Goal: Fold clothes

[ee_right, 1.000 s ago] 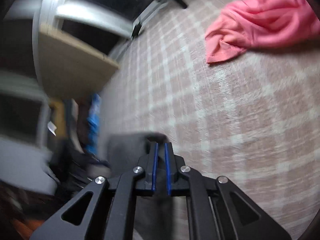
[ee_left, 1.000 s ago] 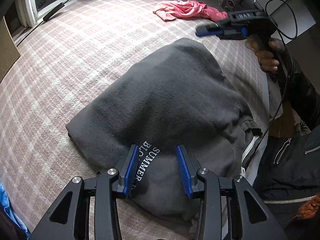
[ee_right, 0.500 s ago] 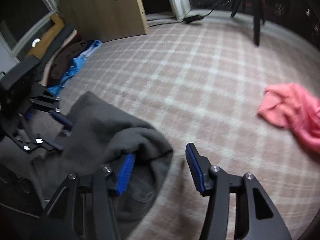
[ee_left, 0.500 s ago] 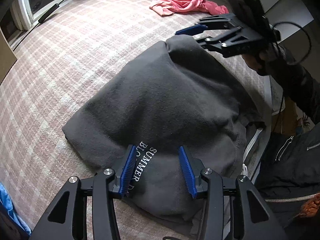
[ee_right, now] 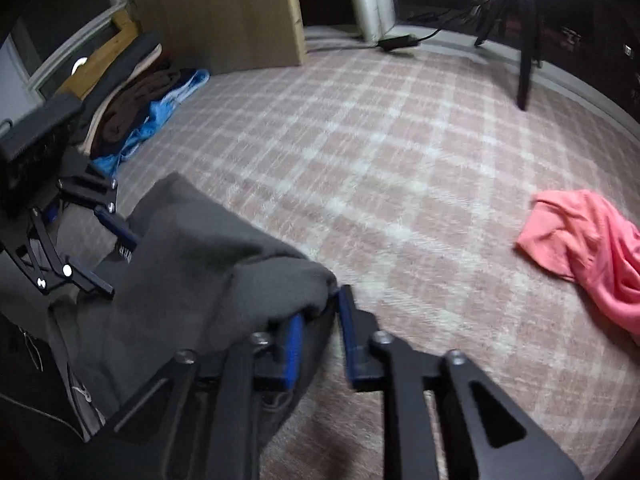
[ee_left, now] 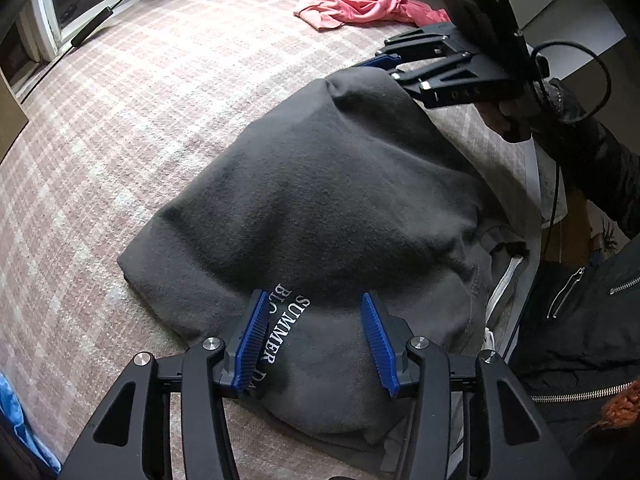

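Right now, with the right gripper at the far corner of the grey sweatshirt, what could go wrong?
The right gripper, jaws closing, catches only the edge of the grey sweatshirt; it may slip out on lifting. The left gripper, jaws opening, straddles the lettering without pinching, so the near end may drag.

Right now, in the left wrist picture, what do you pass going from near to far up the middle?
left gripper → white letters → grey sweatshirt → checked carpet → pink garment
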`<state>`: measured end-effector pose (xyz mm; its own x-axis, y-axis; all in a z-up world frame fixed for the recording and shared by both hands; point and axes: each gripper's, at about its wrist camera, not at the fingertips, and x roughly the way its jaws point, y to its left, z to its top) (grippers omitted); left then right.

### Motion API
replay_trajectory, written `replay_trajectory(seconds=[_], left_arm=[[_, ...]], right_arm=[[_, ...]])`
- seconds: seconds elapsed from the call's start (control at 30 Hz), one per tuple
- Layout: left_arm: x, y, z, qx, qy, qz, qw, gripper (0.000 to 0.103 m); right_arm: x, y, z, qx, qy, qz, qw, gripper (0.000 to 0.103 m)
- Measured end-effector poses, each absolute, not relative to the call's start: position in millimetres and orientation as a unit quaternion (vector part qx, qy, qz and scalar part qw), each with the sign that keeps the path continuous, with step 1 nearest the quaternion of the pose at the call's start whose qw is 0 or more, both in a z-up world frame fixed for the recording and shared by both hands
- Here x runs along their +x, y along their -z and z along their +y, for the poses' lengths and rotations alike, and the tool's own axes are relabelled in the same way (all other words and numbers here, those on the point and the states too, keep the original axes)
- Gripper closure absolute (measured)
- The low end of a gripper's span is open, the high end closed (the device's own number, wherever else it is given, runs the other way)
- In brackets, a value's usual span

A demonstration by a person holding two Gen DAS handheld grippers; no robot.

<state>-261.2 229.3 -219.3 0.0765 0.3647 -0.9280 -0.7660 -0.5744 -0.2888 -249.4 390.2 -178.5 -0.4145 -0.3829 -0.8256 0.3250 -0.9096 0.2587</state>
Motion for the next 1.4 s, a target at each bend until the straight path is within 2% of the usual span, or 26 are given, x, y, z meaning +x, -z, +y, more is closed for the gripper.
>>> replay_trajectory(seconds=[0.1, 0.2, 0.4, 0.5, 0.53, 0.6, 0.7, 0.83, 0.9, 0.97, 1.03, 1.13, 1.23, 1.33, 1.4], left_arm=[[-261, 220, 223, -0.593, -0.659, 0.165, 0.432, 0.057], [-260, 220, 222, -0.592, -0.661, 0.161, 0.433, 0.057], [-271, 200, 187, -0.58, -0.701, 0.107, 0.402, 0.058], [-287, 194, 158, -0.578, -0.73, 0.074, 0.358, 0.058], [-290, 195, 150, -0.58, -0.735, 0.067, 0.345, 0.06], [-292, 199, 138, -0.582, -0.741, 0.056, 0.329, 0.06], [-292, 203, 138, -0.577, -0.743, 0.051, 0.336, 0.06], [-310, 204, 170, -0.555, -0.738, 0.062, 0.379, 0.06], [-314, 211, 187, -0.554, -0.728, 0.079, 0.396, 0.06], [-313, 227, 197, -0.563, -0.719, 0.109, 0.393, 0.06], [-313, 236, 203, -0.569, -0.715, 0.124, 0.388, 0.065], [-305, 209, 178, -0.553, -0.739, 0.11, 0.369, 0.065], [-272, 183, 149, -0.537, -0.749, 0.101, 0.376, 0.064], [-224, 166, 128, -0.528, -0.744, 0.102, 0.397, 0.06], [-197, 163, 127, -0.524, -0.74, 0.109, 0.408, 0.057]], right_arm=[[-251, 185, 403, 0.517, 0.834, -0.075, 0.179, 0.089], [-244, 185, 411, 0.531, 0.835, -0.059, 0.13, 0.089], [-225, 143, 415, 0.478, 0.853, -0.137, 0.158, 0.086], [-228, 146, 383, 0.485, 0.842, -0.107, 0.213, 0.088], [-231, 160, 380, 0.515, 0.831, -0.075, 0.194, 0.091], [-237, 184, 380, 0.562, 0.814, -0.024, 0.146, 0.09], [-235, 165, 385, 0.541, 0.83, -0.033, 0.131, 0.09], [-238, 132, 362, 0.494, 0.852, -0.039, 0.169, 0.089], [-245, 139, 342, 0.5, 0.838, -0.044, 0.212, 0.089], [-251, 169, 325, 0.546, 0.819, 0.026, 0.176, 0.094], [-249, 174, 331, 0.557, 0.814, 0.019, 0.166, 0.097], [-221, 144, 360, 0.533, 0.826, -0.06, 0.176, 0.092], [-180, 127, 383, 0.524, 0.825, -0.107, 0.179, 0.08], [-136, 133, 395, 0.529, 0.82, -0.135, 0.168, 0.063], [-114, 148, 393, 0.541, 0.811, -0.154, 0.16, 0.062]])
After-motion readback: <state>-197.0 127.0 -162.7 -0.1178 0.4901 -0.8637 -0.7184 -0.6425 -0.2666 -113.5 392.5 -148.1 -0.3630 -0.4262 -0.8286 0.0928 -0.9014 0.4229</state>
